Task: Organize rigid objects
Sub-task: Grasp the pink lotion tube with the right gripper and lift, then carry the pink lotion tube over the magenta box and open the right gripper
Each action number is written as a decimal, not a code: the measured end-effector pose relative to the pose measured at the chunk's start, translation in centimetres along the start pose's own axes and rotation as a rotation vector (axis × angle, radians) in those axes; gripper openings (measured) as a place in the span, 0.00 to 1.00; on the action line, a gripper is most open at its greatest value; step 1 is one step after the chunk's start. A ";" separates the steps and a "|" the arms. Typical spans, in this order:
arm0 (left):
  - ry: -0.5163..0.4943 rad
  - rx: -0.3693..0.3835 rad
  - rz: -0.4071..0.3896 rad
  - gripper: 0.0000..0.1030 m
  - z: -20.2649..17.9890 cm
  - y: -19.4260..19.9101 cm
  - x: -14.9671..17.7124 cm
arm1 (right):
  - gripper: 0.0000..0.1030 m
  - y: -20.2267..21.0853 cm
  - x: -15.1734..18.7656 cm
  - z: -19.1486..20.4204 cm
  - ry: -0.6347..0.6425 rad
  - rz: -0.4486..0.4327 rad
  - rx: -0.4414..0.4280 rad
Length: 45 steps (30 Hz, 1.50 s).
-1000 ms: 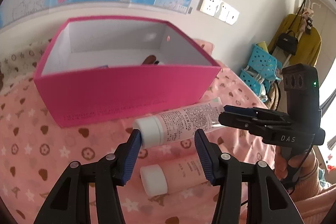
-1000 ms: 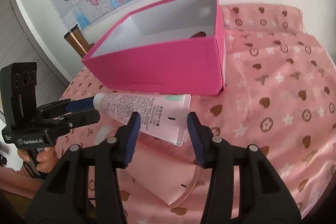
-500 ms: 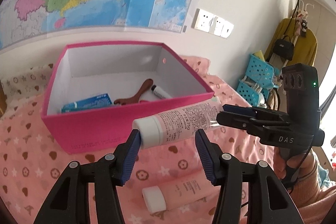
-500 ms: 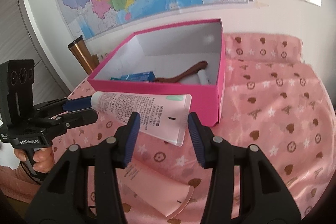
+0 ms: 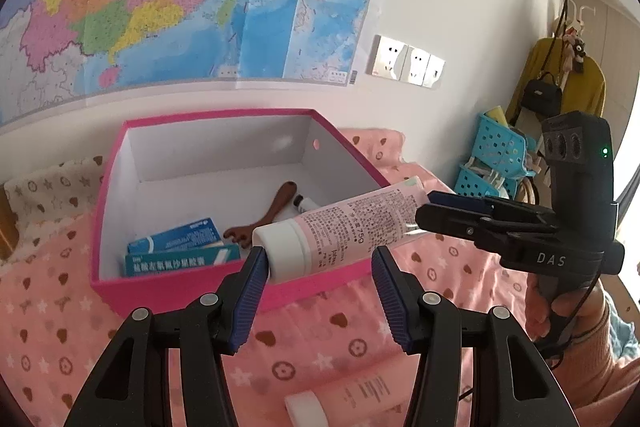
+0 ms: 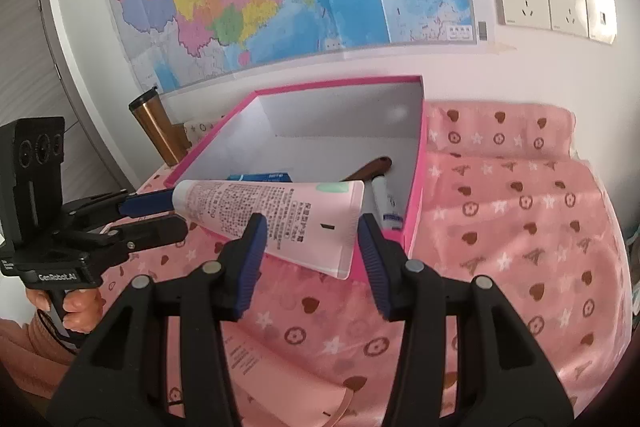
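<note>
- I am carrying the pink tube (image 5: 344,227) between both tongs, and it is hanging level in the air just in front of the pink box (image 5: 168,291), at about the height of the near rim.
- The right tongs (image 6: 310,239) are gripping the flat crimped end across its width, at a middling opening.
- The left tongs (image 5: 319,267) are at the white cap end. The cap is pressing on one pad (image 5: 250,287), the other pad looks just clear, so I cannot tell whether that side is truly clamping.
- To do this well, I am planning to lift both ends evenly, clear the near wall, then lower the tube flat into the bare floor on the side away from the blue cartons (image 5: 180,247) and the brown wooden piece (image 5: 276,207).
- Both tongs are pointing forward and moderately downward, facing each other along the tube.
- A second tube (image 5: 360,395) is lying on the cloth-covered table (image 5: 60,307), waiting its turn.
</note>
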State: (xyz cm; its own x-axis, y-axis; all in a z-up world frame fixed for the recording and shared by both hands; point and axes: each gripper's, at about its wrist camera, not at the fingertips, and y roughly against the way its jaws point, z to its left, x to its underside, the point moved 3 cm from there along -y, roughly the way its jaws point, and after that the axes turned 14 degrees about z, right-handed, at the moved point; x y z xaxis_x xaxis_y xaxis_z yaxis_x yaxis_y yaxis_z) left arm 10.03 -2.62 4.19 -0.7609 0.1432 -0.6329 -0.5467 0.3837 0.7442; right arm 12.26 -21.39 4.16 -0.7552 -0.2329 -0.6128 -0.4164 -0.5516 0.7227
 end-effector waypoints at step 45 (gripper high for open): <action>0.079 -0.039 0.119 0.52 3.8 -6.4 -3.8 | 0.50 -6.1 -4.5 -3.1 0.000 0.137 0.069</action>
State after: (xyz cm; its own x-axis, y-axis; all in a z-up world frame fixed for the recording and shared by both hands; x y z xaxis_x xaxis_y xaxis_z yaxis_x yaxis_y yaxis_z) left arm 17.73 -2.17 0.98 -0.8457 0.1127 -0.5217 -0.4628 0.3321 0.8219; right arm 19.78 -19.47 1.45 -0.8072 -0.3028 -0.5067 -0.3429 -0.4583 0.8200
